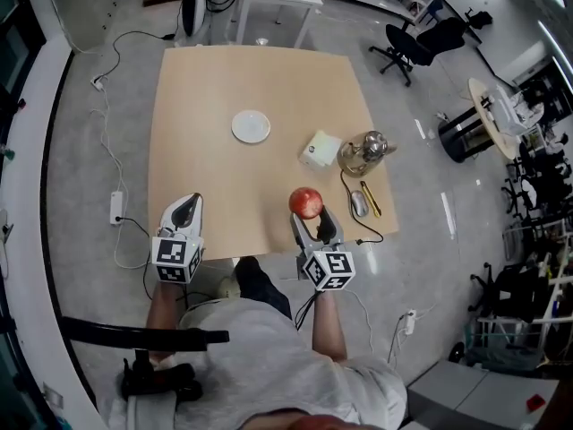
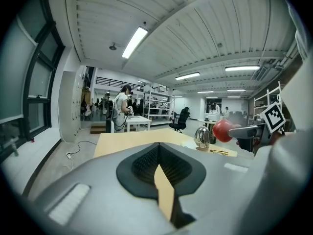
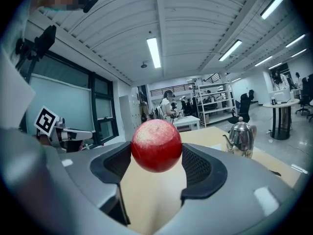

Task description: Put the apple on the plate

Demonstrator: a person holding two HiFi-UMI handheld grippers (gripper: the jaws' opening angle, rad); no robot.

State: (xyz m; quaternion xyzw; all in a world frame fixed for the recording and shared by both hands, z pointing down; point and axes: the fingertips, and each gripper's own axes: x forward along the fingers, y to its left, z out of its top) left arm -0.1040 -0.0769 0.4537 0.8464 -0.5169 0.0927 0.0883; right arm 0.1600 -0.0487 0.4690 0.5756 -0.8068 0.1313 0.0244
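Two grippers hover at the near edge of one tan table (image 1: 215, 88). The right gripper (image 1: 310, 213) has its jaws clamped on the single red apple (image 1: 306, 202); the left gripper (image 1: 186, 204) has its jaws together, nothing between. Only the head view shows the one white plate (image 1: 251, 126), empty, mid-table, well apart from the apple. One metal teapot (image 1: 365, 150) appears in all three views

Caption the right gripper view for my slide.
Right gripper holds the red apple between its fingers, metal kettle beyond.
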